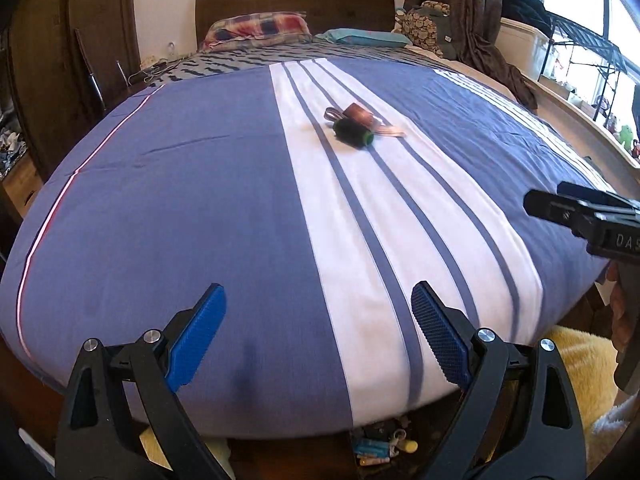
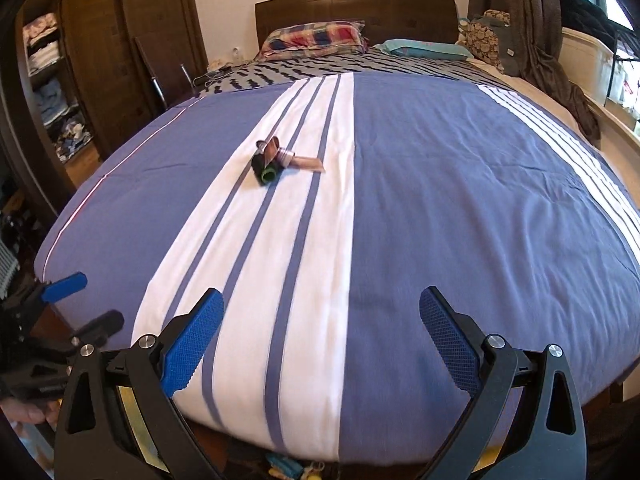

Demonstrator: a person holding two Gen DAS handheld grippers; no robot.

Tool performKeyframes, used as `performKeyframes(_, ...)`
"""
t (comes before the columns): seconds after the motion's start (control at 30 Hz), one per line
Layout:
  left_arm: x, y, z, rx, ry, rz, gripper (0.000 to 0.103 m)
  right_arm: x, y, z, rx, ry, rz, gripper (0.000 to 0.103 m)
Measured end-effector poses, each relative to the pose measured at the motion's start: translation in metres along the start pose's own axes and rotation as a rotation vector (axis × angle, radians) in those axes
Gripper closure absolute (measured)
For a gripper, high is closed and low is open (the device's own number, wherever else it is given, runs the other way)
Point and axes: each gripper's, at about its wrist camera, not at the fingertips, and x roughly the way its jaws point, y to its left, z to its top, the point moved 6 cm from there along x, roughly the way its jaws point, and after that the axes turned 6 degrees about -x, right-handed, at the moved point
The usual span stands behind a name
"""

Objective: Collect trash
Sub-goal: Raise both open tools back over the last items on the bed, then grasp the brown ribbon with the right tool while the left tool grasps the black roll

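A small pile of trash lies on the white stripe in the middle of the bed: a dark green rolled wrapper [image 1: 354, 133] [image 2: 265, 171] with brown and silver foil wrappers [image 1: 360, 114] [image 2: 288, 158] behind it. My left gripper [image 1: 318, 312] is open and empty, low over the foot of the bed, far from the pile. My right gripper [image 2: 322, 316] is open and empty, also at the foot end; its body shows at the right of the left wrist view [image 1: 588, 216]. The left gripper's blue fingertip [image 2: 66, 286] shows at the left of the right wrist view.
The bed has a blue and white striped cover [image 1: 180, 200] [image 2: 460, 200], with pillows [image 1: 256, 30] [image 2: 316, 38] at the dark headboard. A wardrobe [image 2: 100, 60] stands left, a window ledge with a rack [image 1: 580, 60] right. Small items lie on the floor below the bed [image 1: 380, 446].
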Motion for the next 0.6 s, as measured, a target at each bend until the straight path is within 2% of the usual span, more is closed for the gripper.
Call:
performKeyframes(0.3, 0.05, 0.001, 0.043, -0.002, 0.023, 0.004, 0.014, 0.057, 0.008, 0.059, -0.011, 0.0, 0.026, 0.005)
performKeyframes(0.47, 0.074, 0.004, 0.068, -0.01, 0.023, 0.013, 0.014, 0.088, 0.011, 0.086, 0.0, -0.006, 0.068, 0.006)
performKeyframes(0.5, 0.078, 0.004, 0.071, -0.009, 0.024, 0.013, 0.014, 0.094, 0.011, 0.091, 0.004, -0.006, 0.075, 0.007)
performKeyframes(0.6, 0.089, 0.003, 0.079, -0.008, 0.028, 0.011, 0.014, 0.115, 0.015, 0.105, 0.019, -0.001, 0.118, 0.022)
